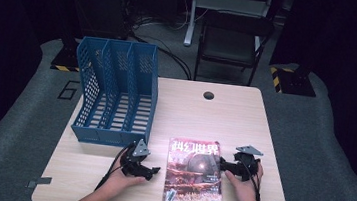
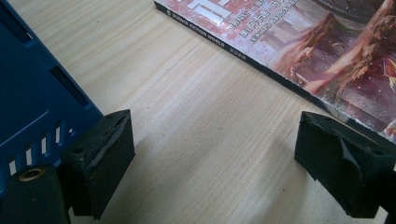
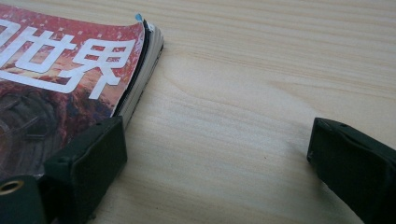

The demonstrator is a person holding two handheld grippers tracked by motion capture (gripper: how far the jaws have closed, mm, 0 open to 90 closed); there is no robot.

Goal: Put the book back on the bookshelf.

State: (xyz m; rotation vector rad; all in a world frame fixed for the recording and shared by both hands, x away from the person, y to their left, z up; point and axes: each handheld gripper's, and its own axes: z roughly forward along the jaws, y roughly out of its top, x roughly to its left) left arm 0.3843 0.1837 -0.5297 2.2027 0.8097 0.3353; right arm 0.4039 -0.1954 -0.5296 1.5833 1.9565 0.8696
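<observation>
Grippers are flanking the science-fiction magazine (image 1: pixel 194 177) lying flat between them, left gripper (image 1: pixel 151 169) and right gripper (image 1: pixel 223 165) both gaping empty at its long edges; approach step appears underway, next likely calling for pinching an edge toward the blue file rack (image 1: pixel 117 94).

The tool (image 3: pixel 217 158) hovers low over the desk (image 3: pixel 261 70), jaws wide apart with bare wood between them. Its left jaw overlaps the edge of a red magazine (image 3: pixel 70 70) lying flat.
</observation>
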